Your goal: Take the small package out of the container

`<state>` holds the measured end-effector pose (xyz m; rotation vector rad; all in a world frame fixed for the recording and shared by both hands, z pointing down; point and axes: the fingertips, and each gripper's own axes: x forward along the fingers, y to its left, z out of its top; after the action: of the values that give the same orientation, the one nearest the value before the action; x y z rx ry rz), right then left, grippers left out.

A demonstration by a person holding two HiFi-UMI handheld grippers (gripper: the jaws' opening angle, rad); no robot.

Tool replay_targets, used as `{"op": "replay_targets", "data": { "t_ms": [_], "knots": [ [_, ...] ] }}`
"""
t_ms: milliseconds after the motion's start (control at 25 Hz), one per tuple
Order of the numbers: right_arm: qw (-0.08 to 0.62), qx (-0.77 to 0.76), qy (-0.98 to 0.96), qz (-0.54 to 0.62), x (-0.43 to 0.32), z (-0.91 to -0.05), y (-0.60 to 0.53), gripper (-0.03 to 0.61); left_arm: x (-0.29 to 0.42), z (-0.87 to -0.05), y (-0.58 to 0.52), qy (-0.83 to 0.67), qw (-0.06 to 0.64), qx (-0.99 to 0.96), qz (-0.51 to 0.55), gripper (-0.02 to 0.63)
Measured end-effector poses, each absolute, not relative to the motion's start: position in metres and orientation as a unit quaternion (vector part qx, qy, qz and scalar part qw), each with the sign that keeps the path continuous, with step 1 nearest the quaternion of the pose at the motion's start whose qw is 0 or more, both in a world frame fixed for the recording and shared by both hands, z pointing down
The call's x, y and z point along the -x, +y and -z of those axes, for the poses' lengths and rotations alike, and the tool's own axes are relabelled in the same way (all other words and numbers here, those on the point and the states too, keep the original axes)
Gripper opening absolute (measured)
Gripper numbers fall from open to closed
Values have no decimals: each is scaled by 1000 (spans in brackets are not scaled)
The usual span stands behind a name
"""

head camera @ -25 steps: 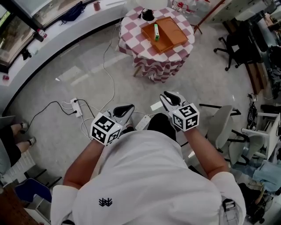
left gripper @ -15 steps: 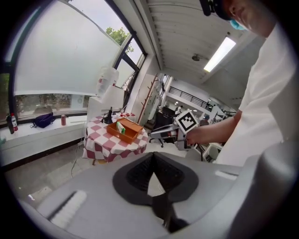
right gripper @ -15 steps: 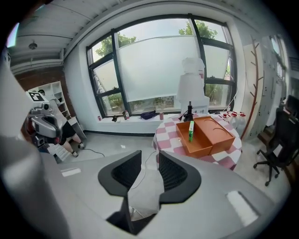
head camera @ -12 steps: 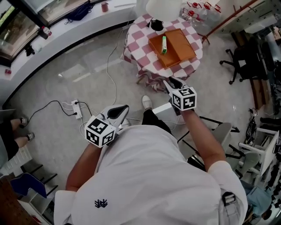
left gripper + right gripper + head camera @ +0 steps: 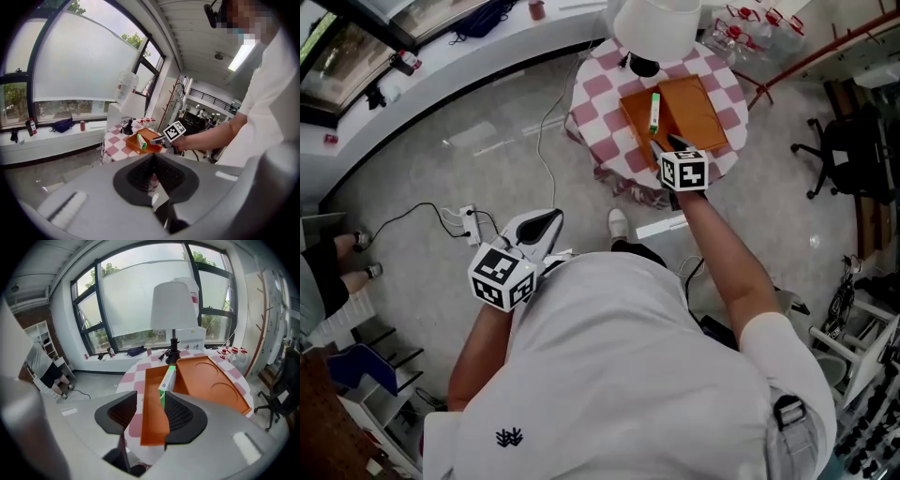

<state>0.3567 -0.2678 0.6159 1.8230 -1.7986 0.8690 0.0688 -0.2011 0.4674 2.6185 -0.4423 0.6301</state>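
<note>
Over the near edge of the checkered table [image 5: 600, 98], the right hand-held gripper [image 5: 150, 404], jaws just opened wide with nothing between them, approaches the small package [image 5: 168, 378] standing in the orange container [image 5: 698, 112], which it must next straddle and pinch, while the left hand-held gripper [image 5: 153, 161] hangs back closed.

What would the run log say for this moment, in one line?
right tongs: just opening, empty, at tray edge | left tongs: shut, empty, away from tray | box: standing in tray
</note>
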Motion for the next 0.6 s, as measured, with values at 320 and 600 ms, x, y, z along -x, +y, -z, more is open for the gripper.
{"op": "replay_targets", "data": {
  "t_ms": [320, 600],
  "knots": [
    [196, -654, -642, -349, -379, -647, -325, 192, -96, -464, -226, -205, 202, -928, -235, 55],
    [210, -663, -623, -357, -394, -669, -356, 202, -101, -466, -239, -242, 202, -918, -241, 55]
  ]
}}
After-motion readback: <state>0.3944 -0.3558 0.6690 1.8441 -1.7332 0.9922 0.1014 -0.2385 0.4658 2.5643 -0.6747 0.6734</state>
